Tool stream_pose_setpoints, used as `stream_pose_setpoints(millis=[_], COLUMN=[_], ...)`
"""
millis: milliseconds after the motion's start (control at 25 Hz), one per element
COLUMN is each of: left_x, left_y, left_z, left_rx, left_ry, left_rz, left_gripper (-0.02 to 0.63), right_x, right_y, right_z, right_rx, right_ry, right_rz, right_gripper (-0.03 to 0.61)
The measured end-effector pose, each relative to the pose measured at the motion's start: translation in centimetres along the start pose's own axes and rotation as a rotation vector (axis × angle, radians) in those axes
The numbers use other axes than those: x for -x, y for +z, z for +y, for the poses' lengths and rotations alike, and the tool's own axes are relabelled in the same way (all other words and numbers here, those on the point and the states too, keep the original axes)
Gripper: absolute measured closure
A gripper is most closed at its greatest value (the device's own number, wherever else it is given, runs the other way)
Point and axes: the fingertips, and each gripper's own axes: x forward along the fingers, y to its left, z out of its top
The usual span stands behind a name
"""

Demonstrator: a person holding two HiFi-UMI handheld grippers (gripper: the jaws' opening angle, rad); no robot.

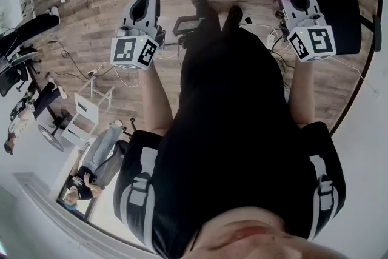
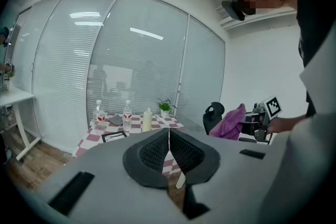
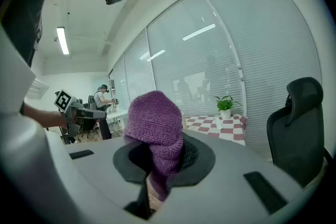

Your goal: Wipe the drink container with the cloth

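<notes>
Purple cloth [image 3: 156, 126] bunched, poking up out of right tongs [image 3: 157, 162], tail hanging below; right tongs clamped on it. Left tongs [image 2: 169, 150] pressed together, nothing between. Water bottle [image 2: 126, 116], second water bottle [image 2: 99, 113], pale bottle [image 2: 147, 120] upright, long axes vertical, on checkered tabletop [image 2: 157, 124], well apart from both tongs.

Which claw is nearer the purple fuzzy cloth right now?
Right. The right claw is shut on the purple fuzzy cloth; the left claw is shut empty, well apart from it.

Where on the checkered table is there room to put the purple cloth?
Bare checks lie at the front left corner of the table, beside the black frame. The back is crowded: two water bottles, a cream bottle, a plant.
</notes>
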Motion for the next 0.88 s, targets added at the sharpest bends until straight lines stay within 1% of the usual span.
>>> stream_pose_setpoints(millis=[160, 320, 520, 680, 880], left_x=[0.1, -0.2, -0.6, -1.0, -2.1], left_y=[-0.5, 0.0, 0.1, 0.2, 0.8], left_z=[-0.2, 0.0, 0.4, 1.6, 4.5], left_rx=[-0.010, 0.000, -0.008, -0.018, -0.025], left_ry=[-0.009, -0.013, -0.021, -0.041, -0.077], left_rz=[0.011, 0.000, -0.002, 0.009, 0.014], left_gripper=[0.577, 0.577, 0.577, 0.577, 0.577], right_x=[0.0, -0.2, -1.0, -2.7, -5.5], right_y=[-0.6, -0.2, 0.1, 0.6, 1.7], right_z=[-0.1, -0.5, -0.4, 0.7, 2.2], right_rx=[-0.005, 0.001, -0.001, 0.005, -0.012], right_ry=[-0.022, -0.034, -0.023, -0.020, -0.035], right_rz=[0.009, 0.008, 0.001, 0.008, -0.001], right_gripper=[0.523, 0.523, 0.522, 0.520, 0.517])
